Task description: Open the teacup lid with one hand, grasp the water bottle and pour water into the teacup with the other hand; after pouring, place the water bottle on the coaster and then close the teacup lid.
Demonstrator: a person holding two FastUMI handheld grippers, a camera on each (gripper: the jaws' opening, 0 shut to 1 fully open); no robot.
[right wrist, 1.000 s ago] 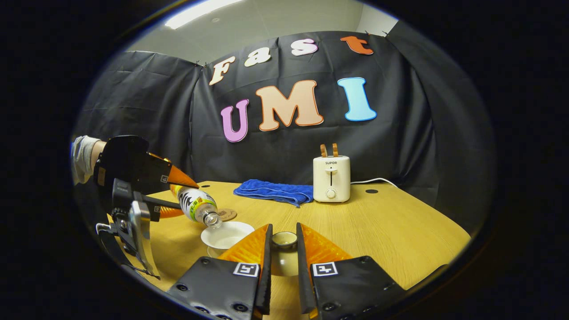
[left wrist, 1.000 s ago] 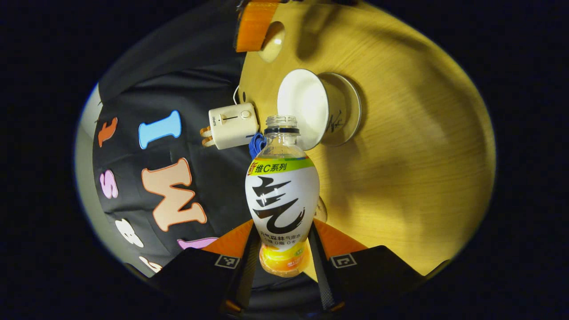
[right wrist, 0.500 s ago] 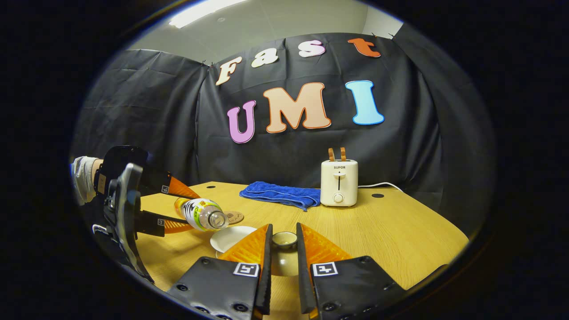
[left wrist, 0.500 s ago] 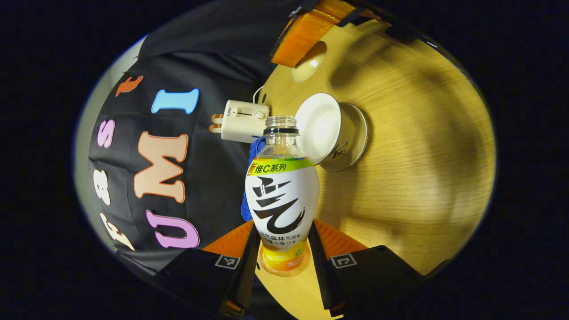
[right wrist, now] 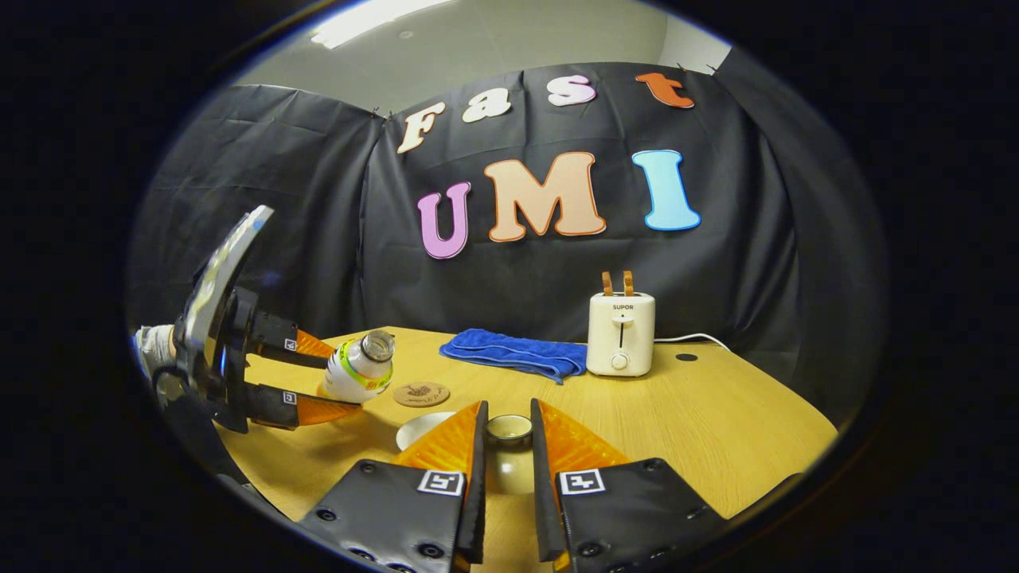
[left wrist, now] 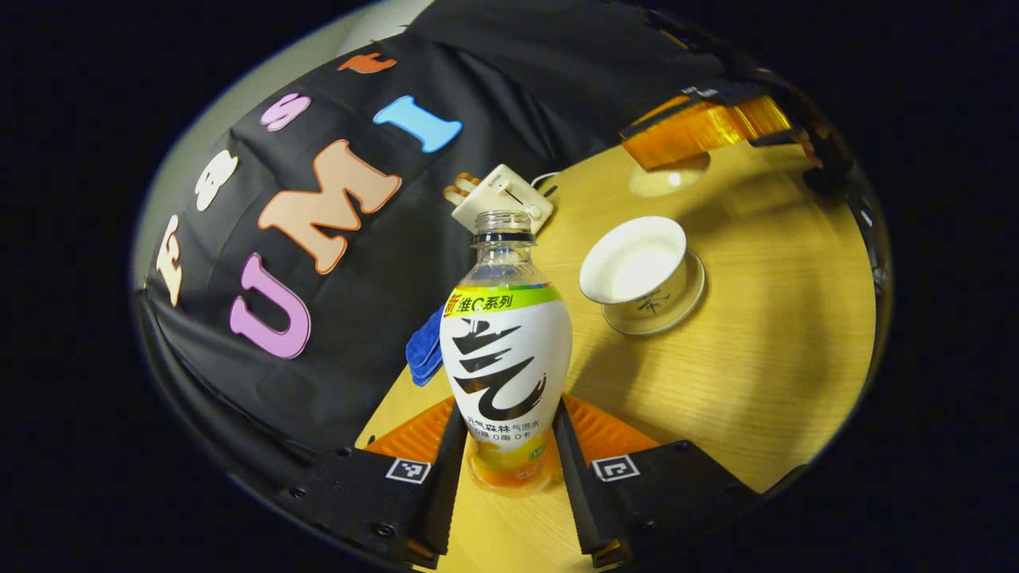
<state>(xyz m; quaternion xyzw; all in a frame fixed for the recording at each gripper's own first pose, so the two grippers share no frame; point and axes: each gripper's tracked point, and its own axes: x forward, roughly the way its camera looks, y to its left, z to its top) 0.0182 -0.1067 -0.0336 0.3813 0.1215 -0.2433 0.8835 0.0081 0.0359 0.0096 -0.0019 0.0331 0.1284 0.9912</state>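
Note:
My left gripper is shut on the water bottle, uncapped, with a white label. In the right gripper view that gripper holds the bottle tilted, mouth up and rightward, above the table just left of the round brown coaster. The white teacup stands open on its saucer, with pale liquid inside. My right gripper is shut on the teacup lid by its knob, held right of the cup. The lid hangs under one of that gripper's fingers.
A cream toaster with its cord stands at the back of the wooden table. A folded blue towel lies to its left, behind the coaster. A person's gloved hand holds the left gripper at the far left.
The bottle has swung from mouth-down over the teacup to mouth-up and drawn back left, away from the cup toward the coaster. The right gripper keeps the lid in about the same place.

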